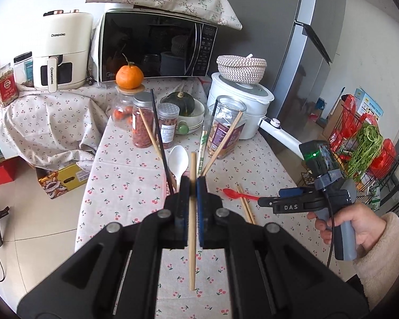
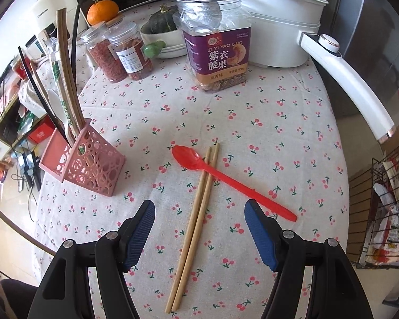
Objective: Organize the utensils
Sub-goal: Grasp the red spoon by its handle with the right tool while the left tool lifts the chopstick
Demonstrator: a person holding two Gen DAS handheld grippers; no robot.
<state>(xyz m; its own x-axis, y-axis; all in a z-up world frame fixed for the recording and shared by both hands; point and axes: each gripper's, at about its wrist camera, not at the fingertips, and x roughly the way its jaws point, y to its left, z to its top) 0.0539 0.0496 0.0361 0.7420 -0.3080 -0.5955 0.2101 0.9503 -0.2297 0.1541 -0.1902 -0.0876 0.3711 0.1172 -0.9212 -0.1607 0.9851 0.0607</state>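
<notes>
In the left wrist view, the left gripper (image 1: 193,183) pinches one long wooden chopstick (image 1: 192,239) upright above the table, just over the utensils in the holder, so dropping it in looks next. In the right wrist view, the right gripper (image 2: 199,235) hangs wide open over the pair of wooden chopsticks (image 2: 196,218) and thin red plastic spoon (image 2: 226,175) mid-table; the pink plastic cut-out holder (image 2: 93,164) stands near the table's left edge.

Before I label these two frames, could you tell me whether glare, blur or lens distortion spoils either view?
Left wrist view: sharp, strong fisheye vignette, dark reflections in the microwave door, and the left tool blocks the lower frame. Right wrist view: soft daylight, faint shadows, and the pot handle and pink utensil holder look bent near the edges.
</notes>
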